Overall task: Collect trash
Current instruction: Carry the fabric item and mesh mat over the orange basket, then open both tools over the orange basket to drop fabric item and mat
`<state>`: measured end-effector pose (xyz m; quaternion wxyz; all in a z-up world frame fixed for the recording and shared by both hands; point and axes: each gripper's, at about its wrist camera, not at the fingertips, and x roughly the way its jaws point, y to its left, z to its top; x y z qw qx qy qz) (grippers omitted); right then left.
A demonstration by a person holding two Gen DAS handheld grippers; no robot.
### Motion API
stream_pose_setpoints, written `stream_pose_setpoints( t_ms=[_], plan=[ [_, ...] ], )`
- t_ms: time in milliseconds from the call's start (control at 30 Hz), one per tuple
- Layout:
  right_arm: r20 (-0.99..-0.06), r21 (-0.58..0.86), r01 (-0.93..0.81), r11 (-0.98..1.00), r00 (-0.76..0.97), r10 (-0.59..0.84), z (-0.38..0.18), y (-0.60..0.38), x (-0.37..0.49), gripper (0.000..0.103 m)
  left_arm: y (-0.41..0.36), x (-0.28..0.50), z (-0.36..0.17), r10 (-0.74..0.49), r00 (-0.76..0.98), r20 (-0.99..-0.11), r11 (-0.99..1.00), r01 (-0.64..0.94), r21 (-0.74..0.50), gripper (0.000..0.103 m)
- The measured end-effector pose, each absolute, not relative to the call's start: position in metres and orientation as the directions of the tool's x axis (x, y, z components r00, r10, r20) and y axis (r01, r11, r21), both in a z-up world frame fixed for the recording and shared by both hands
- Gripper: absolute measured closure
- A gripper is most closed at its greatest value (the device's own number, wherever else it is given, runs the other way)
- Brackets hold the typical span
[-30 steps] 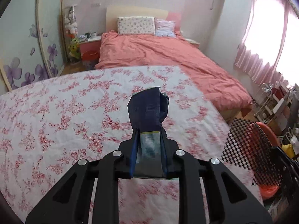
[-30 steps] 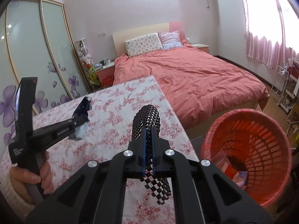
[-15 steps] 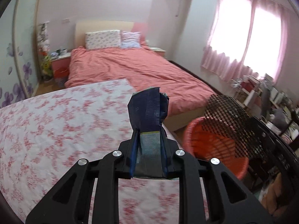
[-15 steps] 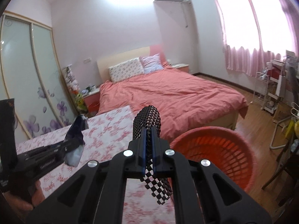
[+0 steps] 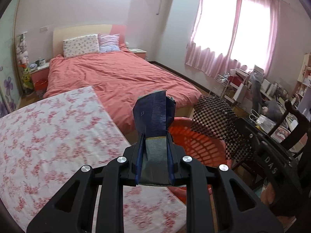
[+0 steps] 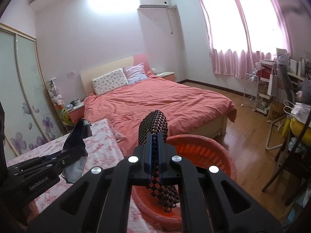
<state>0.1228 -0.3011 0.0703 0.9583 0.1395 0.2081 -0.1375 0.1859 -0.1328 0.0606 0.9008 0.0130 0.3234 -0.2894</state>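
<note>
Left gripper (image 5: 154, 145): pinching blue wrapper (image 5: 154, 114), frame centre, at basket's left rim.
Right gripper (image 6: 154, 145): clamped on checkered wrapper (image 6: 155, 128), above basket (image 6: 223, 153).
Done: both picked up.
Left: drop both in.

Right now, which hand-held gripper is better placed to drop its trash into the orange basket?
Right. Its checkered wrapper already hangs over the orange basket; the left hand-held gripper, holding the dark blue packet, looks nearer the table edge.
</note>
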Motion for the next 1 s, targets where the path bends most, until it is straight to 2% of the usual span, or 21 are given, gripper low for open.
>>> stream_pose_setpoints(
  t_ms=[533, 1000],
  plan=[
    [-0.473, 0.268, 0.387, 0.882, 0.851, -0.23, 0.039, -0.358, 0.12, 0.097, -0.202, 0.179, 0.036, -0.567, 0.518, -0.641, 0.772, 0.606, -0.192, 0.082],
    [-0.498, 0.303, 0.392, 0.869, 0.842, -0.206, 0.02, -0.371, 0.134, 0.097, -0.228, 0.188, 0.015, -0.544, 0.483, -0.686, 0.776, 0.601, -0.192, 0.082]
  ],
)
